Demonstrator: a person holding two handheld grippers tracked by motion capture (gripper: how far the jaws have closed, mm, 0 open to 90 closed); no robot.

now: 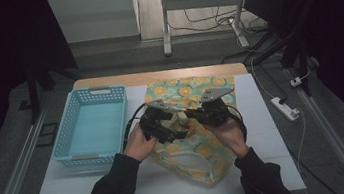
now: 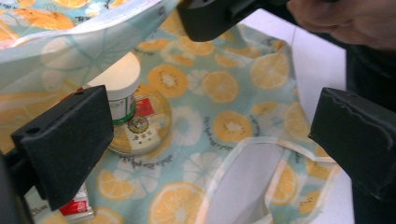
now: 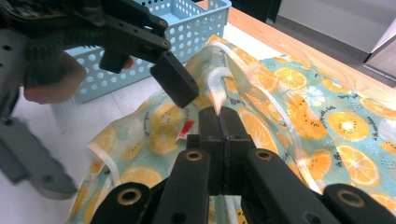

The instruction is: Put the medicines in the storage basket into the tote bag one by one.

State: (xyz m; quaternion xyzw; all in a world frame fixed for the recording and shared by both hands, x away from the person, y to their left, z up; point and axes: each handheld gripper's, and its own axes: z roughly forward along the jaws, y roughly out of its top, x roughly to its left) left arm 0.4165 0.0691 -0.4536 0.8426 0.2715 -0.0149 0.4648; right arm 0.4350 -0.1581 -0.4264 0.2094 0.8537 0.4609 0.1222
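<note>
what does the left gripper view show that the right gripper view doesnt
The left gripper view alone shows a white-capped jar standing inside the fruit-print bag, framed by the left tool's open jaws. The right gripper view alone shows the blue basket and the right tool shut on the bag's lifted edge. Both show the bag and the white table.

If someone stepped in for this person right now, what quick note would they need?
Left gripper: open, empty, at the mouth of the fruit-print bag.
Right gripper: shut on the bag's top edge, holding the mouth up.
Inside the bag: a white-lidded jar on a round tin, a small red-and-white box nearby.
Blue basket: beside the bag, nothing in it.
Done: bag opened. Left, probably: moving the items.
</note>
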